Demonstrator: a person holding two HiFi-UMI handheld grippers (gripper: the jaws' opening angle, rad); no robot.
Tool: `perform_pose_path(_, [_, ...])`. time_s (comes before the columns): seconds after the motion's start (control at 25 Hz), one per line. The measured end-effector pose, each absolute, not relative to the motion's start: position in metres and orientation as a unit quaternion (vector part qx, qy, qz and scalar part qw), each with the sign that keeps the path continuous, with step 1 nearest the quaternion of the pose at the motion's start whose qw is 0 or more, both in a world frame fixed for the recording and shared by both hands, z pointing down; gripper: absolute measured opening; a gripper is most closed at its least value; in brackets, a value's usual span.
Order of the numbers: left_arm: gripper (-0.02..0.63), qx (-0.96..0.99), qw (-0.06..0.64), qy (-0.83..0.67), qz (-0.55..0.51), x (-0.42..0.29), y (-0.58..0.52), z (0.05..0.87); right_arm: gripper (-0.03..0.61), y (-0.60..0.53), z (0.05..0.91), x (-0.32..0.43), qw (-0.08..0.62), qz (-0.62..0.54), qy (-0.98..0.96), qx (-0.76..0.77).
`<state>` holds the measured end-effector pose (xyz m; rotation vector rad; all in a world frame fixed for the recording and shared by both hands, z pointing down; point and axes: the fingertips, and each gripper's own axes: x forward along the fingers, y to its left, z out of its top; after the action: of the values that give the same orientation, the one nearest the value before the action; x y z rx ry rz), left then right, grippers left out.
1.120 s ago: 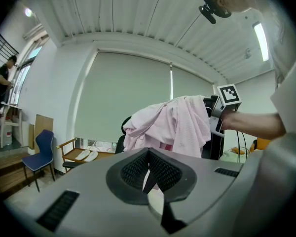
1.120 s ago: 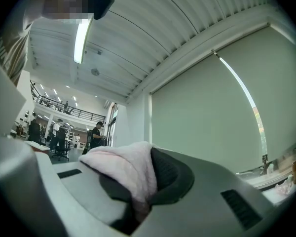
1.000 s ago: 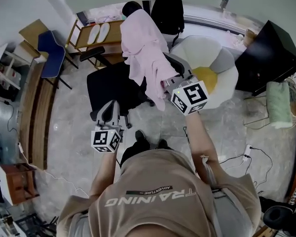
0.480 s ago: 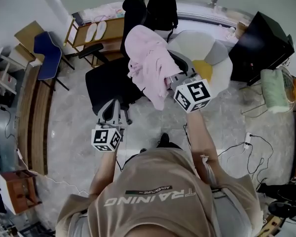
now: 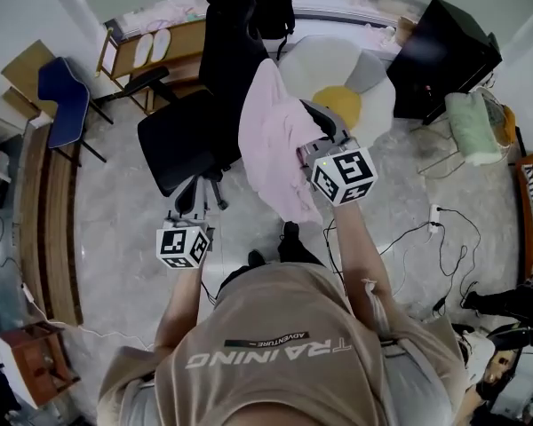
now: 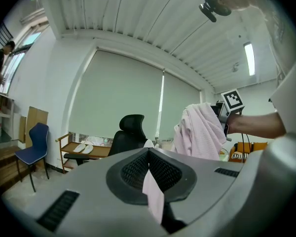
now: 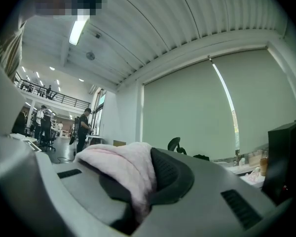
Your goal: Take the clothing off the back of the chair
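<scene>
Well, the right gripper [image 5: 311,152] has its jaws squeezed tight on a bunch of the pink fleecy top [image 5: 275,140]. The top hangs down from it at about twelve o'clock from the person, just in front of them. The black office chair [image 5: 218,69] stands farther off, between eleven and twelve o'clock. In the left gripper view the top looks lifted clear of the chair back. From above, though, its upper edge sits right by the side of the chair back, and I cannot tell if it touches there. The left gripper [image 6: 149,172], at about eleven o'clock, has its jaws pressed together too. A thin pink sliver shows in the crack between them, and I cannot tell what it is. It carries none of the big hanging part. So one small pinch holds the whole top, and I think that is the main worry. The cloth is soft and floppy, so it could slide out and drop on the floor [image 5: 115,202]. The top also hangs just beside the chair's armrest [image 5: 324,118], so a fold might catch there and tug the cloth loose. Its bottom end dangles low near the person's shoes [image 5: 289,236] and could get stepped on. Cables [image 5: 426,229] on the floor at about two o'clock could trip someone backing away.
</scene>
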<state>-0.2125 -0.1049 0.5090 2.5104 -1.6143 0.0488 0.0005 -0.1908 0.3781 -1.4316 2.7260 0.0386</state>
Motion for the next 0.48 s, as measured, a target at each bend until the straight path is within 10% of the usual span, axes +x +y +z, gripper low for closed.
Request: perform_pose_path(0.48, [0.013, 0.854, 0.080, -0.513, 0.004, -0.187, -0.072, 0.509, 0.048, -0.128, 0.340, 0.017, 0.058, 0.044, 0.885, -0.461])
